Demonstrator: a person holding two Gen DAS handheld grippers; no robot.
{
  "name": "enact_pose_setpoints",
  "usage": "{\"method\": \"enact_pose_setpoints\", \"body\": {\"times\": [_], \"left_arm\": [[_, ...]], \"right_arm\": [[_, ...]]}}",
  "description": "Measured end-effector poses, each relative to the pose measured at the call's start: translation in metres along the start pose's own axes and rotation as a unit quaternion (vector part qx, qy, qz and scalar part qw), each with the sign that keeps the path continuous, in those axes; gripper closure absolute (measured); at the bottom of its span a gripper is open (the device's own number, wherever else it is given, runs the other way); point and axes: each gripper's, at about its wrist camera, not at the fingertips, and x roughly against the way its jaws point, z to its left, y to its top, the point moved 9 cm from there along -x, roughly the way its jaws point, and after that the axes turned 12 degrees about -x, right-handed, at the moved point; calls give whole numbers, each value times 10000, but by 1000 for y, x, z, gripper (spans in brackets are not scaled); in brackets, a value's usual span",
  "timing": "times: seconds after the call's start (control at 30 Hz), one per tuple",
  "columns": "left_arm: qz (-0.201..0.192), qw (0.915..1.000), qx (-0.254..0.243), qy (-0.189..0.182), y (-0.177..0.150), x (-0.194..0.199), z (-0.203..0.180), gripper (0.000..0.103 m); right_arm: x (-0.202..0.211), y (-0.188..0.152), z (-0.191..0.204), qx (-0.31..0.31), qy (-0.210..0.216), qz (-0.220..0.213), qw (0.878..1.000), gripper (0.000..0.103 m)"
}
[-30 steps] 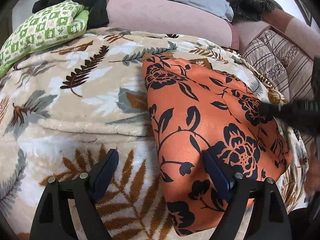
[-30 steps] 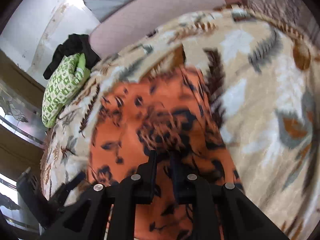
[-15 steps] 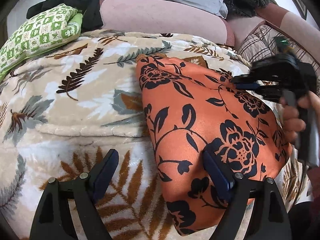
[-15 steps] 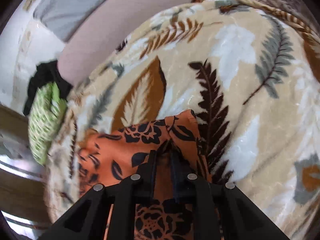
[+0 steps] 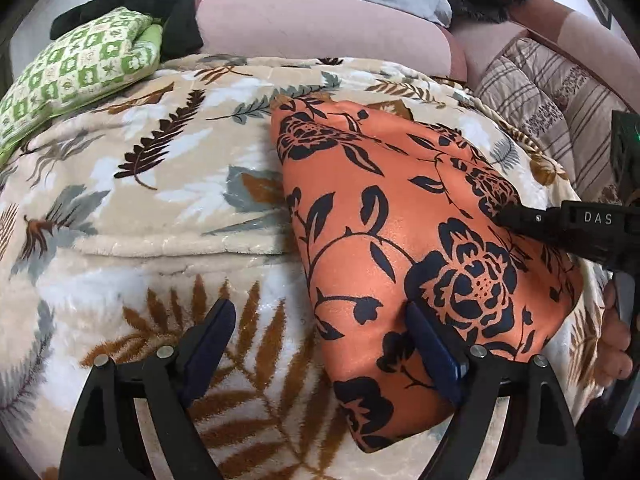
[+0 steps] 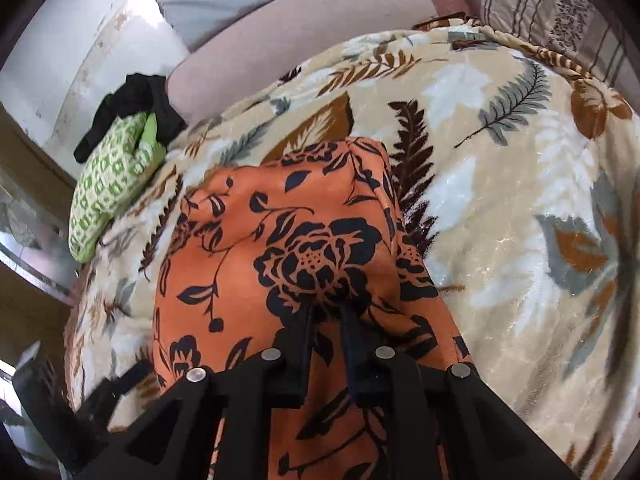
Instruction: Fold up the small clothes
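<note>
- Lying at the far left of the bed, a green-and-white patterned pillow [image 5: 76, 68] has a black garment [image 5: 132, 4] bunched behind it, placed as before.
- Leaf-print fleece blanket [image 5: 160, 200] covers the bed, unchanged.
- Left gripper [image 5: 320, 344] stays wide open and holds nothing; one pad rests over the blanket, the other over the garment's near edge.
- Orange garment with black flowers [image 5: 380, 240] lies folded on the blanket, right of centre, its top layer now flat again after the corner was lifted half a second ago.
- Right gripper [image 6: 326, 320] has come back down onto the garment's right side; its jaws are nearly closed with a fold of the orange cloth pinched between them.
- A hand [image 5: 612, 344] on that gripper's handle shows at the right edge.
- Striped quilt [image 5: 560, 92] sits far right.
</note>
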Motion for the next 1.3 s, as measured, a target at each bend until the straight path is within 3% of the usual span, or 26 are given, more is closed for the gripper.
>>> {"method": "enact_pose_setpoints", "body": {"times": [0.07,0.23,0.33,0.4,0.5,0.6,0.73,0.8,0.87,0.93,1.03,1.13,1.2,1.3], "left_arm": [[-100,9999,70,5,2,4,4,15],[-481,9987,124,59,9,17,5,15],[-313,9992,-162,169,5,5,-6,15],[-309,9987,-301,262,2,-1,-11,15],[-269,9991,-273,167,3,2,-10,15],[-333,9994,-19,-5,7,16,-4,15],[-711,9972,123,-192,29,39,-1,15],[-679,9974,190,-175,36,32,0,15],[-450,9989,121,-11,37,11,-1,15],[138,9999,-13,84,24,-18,-3,15],[-12,9986,459,-266,21,-19,2,15],[-17,9984,457,-345,27,-14,7,15],[-145,9983,491,-285,30,-7,15,15],[-74,9962,676,-536,30,-5,25,15]], "right_arm": [[3,1,2,40,45,81,9999,86],[31,6,5,-64,714,-145,9973,86],[48,10,14,99,898,-458,9949,86],[42,10,12,79,906,-388,9951,86],[6,5,-12,-307,489,201,9981,86],[15,9,-9,-353,761,172,9963,86],[35,16,-2,-293,1129,-120,9931,86],[36,15,3,-186,1215,-80,9924,86],[27,12,6,-82,1020,-113,9947,86],[9,10,4,-188,914,89,9956,86],[-4,11,-2,-295,801,207,9961,86],[7,16,4,-52,872,109,9961,86],[17,24,0,-186,1046,0,9943,86],[25,34,-12,-498,1223,-79,9912,86]]}}
